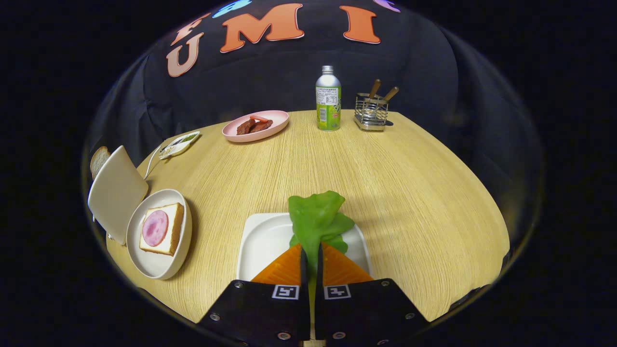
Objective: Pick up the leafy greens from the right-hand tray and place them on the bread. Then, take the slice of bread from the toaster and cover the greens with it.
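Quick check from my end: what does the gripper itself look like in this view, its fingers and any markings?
The gripper has two orange, wedge-shaped fingers with finely ribbed faces, tapering to points. Each sits on a black, angular mounting block studded with silver screws. Each block bears one small square black-and-white fiducial marker by the centre seam. No cables visible.

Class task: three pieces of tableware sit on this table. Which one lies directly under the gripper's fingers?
The square white tray, beneath the gripper shut on the leafy greens. The round plate holds bread; the pink plate stands far beyond.

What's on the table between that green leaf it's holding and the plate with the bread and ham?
In the gripper view, only bare wooden table separates the leafy greens, pinched in the hand-held gripper, from the round plate holding the bread.
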Demonstrator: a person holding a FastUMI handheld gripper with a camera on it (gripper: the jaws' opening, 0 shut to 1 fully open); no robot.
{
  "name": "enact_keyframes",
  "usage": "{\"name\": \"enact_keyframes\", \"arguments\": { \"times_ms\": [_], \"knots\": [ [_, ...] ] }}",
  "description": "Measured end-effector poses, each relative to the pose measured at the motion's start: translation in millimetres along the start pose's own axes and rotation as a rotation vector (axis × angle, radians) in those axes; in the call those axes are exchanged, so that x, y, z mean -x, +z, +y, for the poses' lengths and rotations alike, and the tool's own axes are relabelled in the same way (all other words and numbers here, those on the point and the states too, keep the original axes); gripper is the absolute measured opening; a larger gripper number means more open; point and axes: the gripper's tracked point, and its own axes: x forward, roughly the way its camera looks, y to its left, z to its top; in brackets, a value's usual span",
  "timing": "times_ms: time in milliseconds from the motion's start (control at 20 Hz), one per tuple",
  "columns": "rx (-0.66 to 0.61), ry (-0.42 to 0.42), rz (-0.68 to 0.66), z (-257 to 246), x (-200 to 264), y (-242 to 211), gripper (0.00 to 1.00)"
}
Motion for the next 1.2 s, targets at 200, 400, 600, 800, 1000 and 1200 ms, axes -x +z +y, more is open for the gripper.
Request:
{"name": "enact_keyframes", "arguments": {
  "times_ms": [200, 400, 600, 800, 1000, 1200],
  "knots": [
    [0.029, 0.032, -0.033, 19.5, 13.8, 17.6, 0.05],
    [0.057, 0.071, -0.056, 47.5, 25.3, 29.3, 0.04],
    [0.075, 0.115, -0.072, 81.3, 34.8, 37.6, 0.04],
    [0.104, 0.163, -0.08, 117.0, 44.4, 44.3, 0.04],
    [0.125, 0.203, -0.092, 151.6, 51.6, 47.8, 0.04],
    [0.136, 0.241, -0.084, 182.3, 50.5, 42.4, 0.05]
  ]
}}
